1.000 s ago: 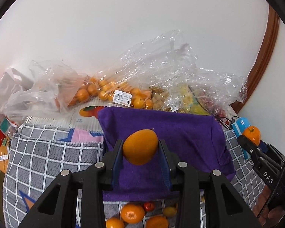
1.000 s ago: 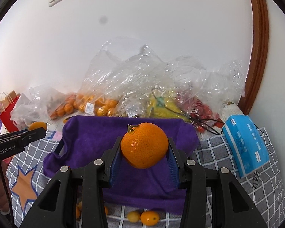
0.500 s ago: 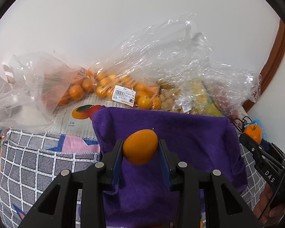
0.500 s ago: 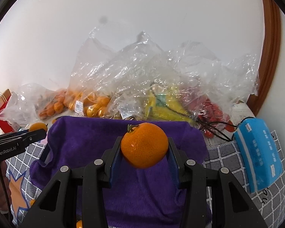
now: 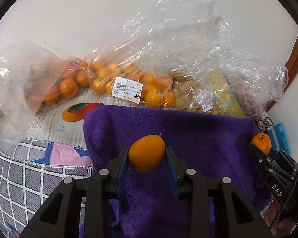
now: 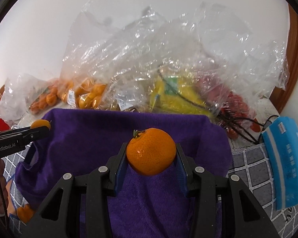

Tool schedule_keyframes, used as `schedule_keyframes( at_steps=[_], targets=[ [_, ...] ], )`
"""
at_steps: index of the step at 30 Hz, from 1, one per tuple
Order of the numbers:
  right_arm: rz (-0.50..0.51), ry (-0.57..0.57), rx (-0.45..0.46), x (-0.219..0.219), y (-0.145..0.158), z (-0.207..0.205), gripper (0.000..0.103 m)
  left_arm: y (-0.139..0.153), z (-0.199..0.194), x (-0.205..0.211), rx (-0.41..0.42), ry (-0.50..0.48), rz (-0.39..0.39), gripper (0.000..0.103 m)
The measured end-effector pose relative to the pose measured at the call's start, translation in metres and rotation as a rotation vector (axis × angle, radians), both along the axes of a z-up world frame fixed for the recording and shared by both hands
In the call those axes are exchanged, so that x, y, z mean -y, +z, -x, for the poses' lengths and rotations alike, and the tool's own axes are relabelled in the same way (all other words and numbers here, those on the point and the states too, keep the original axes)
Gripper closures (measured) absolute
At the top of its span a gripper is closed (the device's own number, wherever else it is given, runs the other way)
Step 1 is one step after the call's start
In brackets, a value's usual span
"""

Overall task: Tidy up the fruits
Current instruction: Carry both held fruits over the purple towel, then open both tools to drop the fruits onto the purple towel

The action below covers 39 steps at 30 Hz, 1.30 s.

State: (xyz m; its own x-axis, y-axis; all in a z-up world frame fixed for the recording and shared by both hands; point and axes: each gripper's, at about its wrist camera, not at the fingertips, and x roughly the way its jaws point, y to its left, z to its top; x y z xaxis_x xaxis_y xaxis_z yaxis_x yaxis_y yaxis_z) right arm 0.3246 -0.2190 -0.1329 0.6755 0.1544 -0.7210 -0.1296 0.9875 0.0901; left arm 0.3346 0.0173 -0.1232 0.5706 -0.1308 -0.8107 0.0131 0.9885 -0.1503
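Two hand-held claws hang over a purple towel (image 5: 198,138) spread on a checked cloth (image 5: 29,178), each carrying one piece of fruit.

The left claw (image 5: 147,156) is pinching a small smooth oval orange fruit (image 5: 147,152) between its blue pads, above the towel's near half. The right claw (image 6: 151,154) is pinching a rounder, dimpled mandarin (image 6: 151,150) with a green stem, also over the towel. Seen from the left claw, the right one sits far off to its right; from the right claw, the left one sits off to its left, near the towel's edge.

Beyond both claws, past the towel's far edge, lies a heap of clear plastic bags (image 6: 149,59): orange citrus (image 5: 109,79) with a price label ahead and left of the left claw, yellow fruit (image 6: 178,97) straight ahead of the right claw, red fruit (image 6: 234,103) further to its right. A blue packet (image 6: 284,158) lies on the cloth at the right claw's right.

The sorting looks to be in an early or middle stage. The visible towel surface holds no set-down fruit, both pieces are in the air, and a loose orange fruit (image 6: 24,214) lies on the cloth below and left of the right claw. Where each piece belongs cannot be told.
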Motion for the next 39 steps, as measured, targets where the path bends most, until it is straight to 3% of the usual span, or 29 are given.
schedule_keyframes(
  at_steps=[7,24,26,28,31,32,35,39],
  targets=[
    [-0.004,-0.005,-0.054,0.001,-0.018,-0.011,0.059,-0.012,-0.012,0.001,-0.03,-0.006,-0.005,0.069],
    [0.016,-0.003,-0.112,0.001,-0.028,-0.02,0.058,-0.033,-0.022,0.007,-0.092,-0.024,-0.009,0.068],
    [0.013,-0.006,-0.092,0.002,-0.023,-0.018,0.055,-0.033,-0.023,0.008,-0.094,-0.024,-0.009,0.068],
    [0.02,-0.005,-0.071,0.004,-0.016,-0.013,0.044,-0.034,-0.025,0.01,-0.095,-0.028,-0.007,0.068],
    [0.031,-0.009,-0.033,0.005,-0.002,-0.004,0.041,-0.035,-0.024,0.011,-0.11,-0.028,-0.002,0.068],
    [0.03,-0.013,-0.03,0.005,0.002,-0.001,0.039,-0.034,-0.024,0.012,-0.109,-0.027,-0.003,0.067],
    [0.017,-0.031,-0.019,0.008,0.012,0.009,0.034,-0.022,-0.017,0.013,-0.085,-0.026,-0.019,0.049],
    [-0.006,-0.083,0.003,0.012,0.025,0.026,0.034,0.003,-0.001,0.015,-0.02,-0.024,-0.036,0.047]
  ],
)
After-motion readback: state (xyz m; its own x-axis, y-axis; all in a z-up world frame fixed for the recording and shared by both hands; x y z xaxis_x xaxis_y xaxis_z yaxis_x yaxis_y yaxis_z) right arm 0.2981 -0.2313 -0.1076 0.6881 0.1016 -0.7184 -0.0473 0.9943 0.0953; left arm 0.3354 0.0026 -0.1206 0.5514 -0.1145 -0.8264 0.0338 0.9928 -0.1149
